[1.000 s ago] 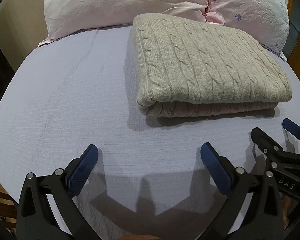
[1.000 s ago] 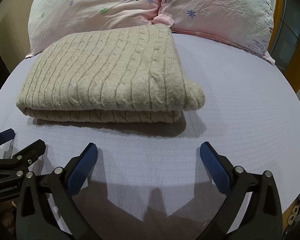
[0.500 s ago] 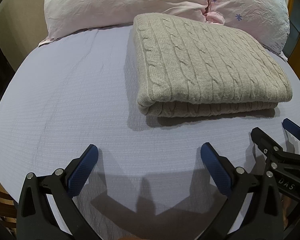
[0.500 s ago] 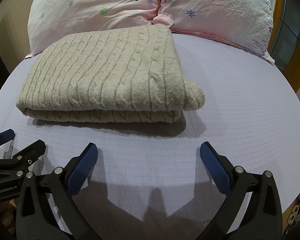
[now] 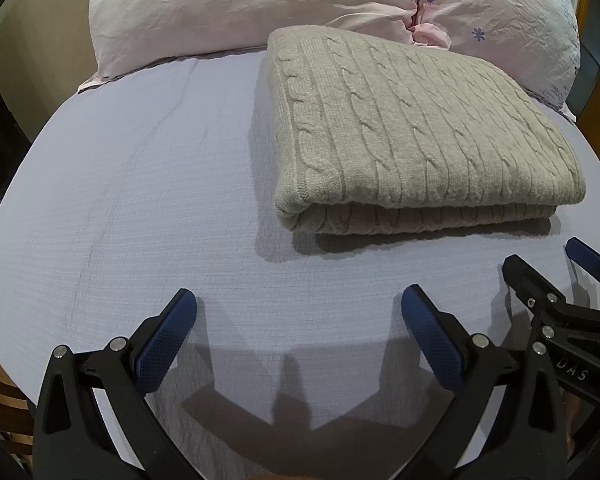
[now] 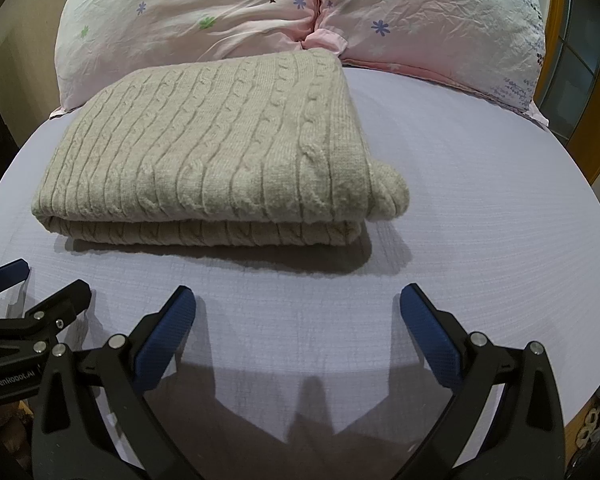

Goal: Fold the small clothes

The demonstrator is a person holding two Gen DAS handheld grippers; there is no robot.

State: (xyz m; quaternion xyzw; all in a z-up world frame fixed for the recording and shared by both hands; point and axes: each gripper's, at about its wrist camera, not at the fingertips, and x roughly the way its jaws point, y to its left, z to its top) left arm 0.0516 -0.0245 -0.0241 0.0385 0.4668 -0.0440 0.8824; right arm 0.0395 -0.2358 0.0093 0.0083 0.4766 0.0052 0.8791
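A beige cable-knit sweater (image 5: 416,132) lies folded in a neat rectangle on the lilac bed sheet (image 5: 140,208), near the pillows. It also shows in the right wrist view (image 6: 216,148). My left gripper (image 5: 298,320) is open and empty, hovering over the sheet in front of the sweater's left corner. My right gripper (image 6: 298,318) is open and empty, in front of the sweater's right corner. Each gripper shows at the edge of the other's view: the right one (image 5: 556,276) and the left one (image 6: 32,288).
Two pink floral pillows (image 5: 260,4) lie behind the sweater at the head of the bed, also in the right wrist view (image 6: 420,20). A wooden frame (image 6: 580,100) stands at the right. The sheet's front edge drops off near the grippers.
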